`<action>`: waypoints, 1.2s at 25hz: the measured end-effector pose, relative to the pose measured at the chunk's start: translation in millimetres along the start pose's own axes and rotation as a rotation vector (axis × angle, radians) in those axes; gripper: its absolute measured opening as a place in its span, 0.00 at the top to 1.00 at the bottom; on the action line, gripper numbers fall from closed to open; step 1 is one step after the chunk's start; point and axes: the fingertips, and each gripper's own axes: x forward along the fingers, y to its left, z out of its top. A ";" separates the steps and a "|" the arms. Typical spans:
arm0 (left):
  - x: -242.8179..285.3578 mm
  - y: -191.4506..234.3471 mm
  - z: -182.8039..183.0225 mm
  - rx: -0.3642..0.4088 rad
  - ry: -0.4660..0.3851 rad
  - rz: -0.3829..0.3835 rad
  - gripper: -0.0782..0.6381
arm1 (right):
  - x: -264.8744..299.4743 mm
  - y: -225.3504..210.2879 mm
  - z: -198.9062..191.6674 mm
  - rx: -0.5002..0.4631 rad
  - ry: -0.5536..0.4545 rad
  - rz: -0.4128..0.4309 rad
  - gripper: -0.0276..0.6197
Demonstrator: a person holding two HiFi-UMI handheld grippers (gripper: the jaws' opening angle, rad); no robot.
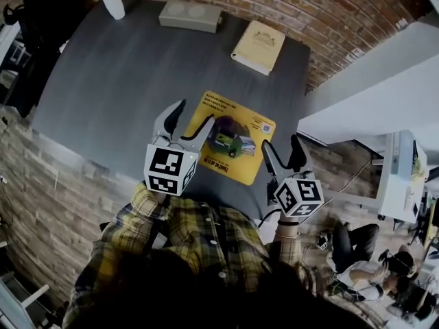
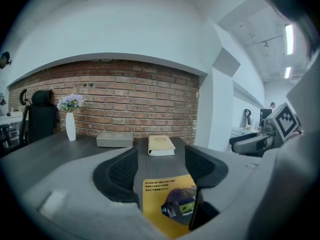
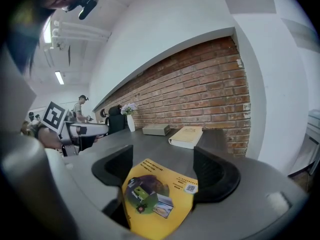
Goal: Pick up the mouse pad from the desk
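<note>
Jaws spread on left gripper (image 1: 194, 113) and right gripper (image 1: 281, 142), both near the flat rectangular yellow mouse pad (image 1: 233, 112).

Your mouse pad (image 1: 232, 137) is yellow, with black print and a dark round picture in green and purple. The desk (image 1: 123, 74) is dark grey. The book (image 1: 258, 46) is cream, the box (image 1: 191, 16) grey-beige, the vase (image 1: 112, 4) white, its flowers (image 2: 70, 102) pale lilac. The wall (image 1: 322, 12) is red-brown brick. Your left gripper (image 1: 196, 111) and right gripper (image 1: 280, 142) are grey with black pads (image 2: 122, 171) and black-and-white square markers. Your shirt (image 1: 199, 238) is yellow-and-dark plaid.
</note>
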 end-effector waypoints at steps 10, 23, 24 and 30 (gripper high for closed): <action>16.6 6.0 -3.1 0.000 0.021 -0.018 0.49 | 11.8 -6.9 1.6 0.011 0.015 -0.015 0.41; 33.1 17.4 -17.9 -0.006 0.065 -0.044 0.49 | 26.9 -8.7 -9.5 0.037 0.055 -0.031 0.41; 34.6 17.9 -19.7 -0.006 0.069 -0.046 0.49 | 28.0 -8.4 -10.9 0.039 0.060 -0.031 0.41; 43.8 22.6 -34.8 0.006 0.115 -0.058 0.49 | 35.3 -7.9 -21.0 0.054 0.092 -0.033 0.41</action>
